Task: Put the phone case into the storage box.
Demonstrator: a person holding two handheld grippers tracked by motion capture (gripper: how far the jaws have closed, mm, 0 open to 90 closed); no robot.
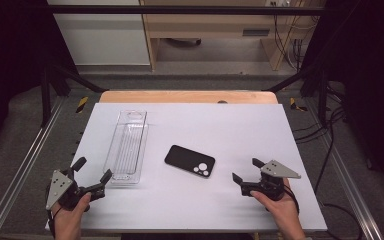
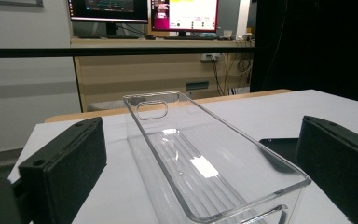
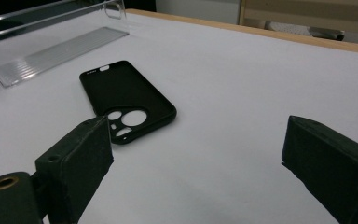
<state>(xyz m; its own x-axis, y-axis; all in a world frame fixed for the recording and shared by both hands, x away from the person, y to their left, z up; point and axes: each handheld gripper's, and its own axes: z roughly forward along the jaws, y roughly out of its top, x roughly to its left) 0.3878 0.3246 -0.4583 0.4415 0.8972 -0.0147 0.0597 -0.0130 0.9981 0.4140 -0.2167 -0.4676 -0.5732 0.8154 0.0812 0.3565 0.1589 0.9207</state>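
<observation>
Left tool sits at the near left corner of the bench, jaws spread wide with nothing in them, aimed at the near end of the clear plastic tray. The tray is just beyond the tips, lying lengthwise toward the far edge, empty.

Right tool is near the right side, jaws also wide apart and holding nothing. It points left toward the black phone case, which lies flat, camera cutouts at its near right end, in the middle of the bench just right of the tray and not touching it.

Nothing stands between either tool and its target. Lots of bare white surface to the far right, and the wooden bench edge shows along the far side.
</observation>
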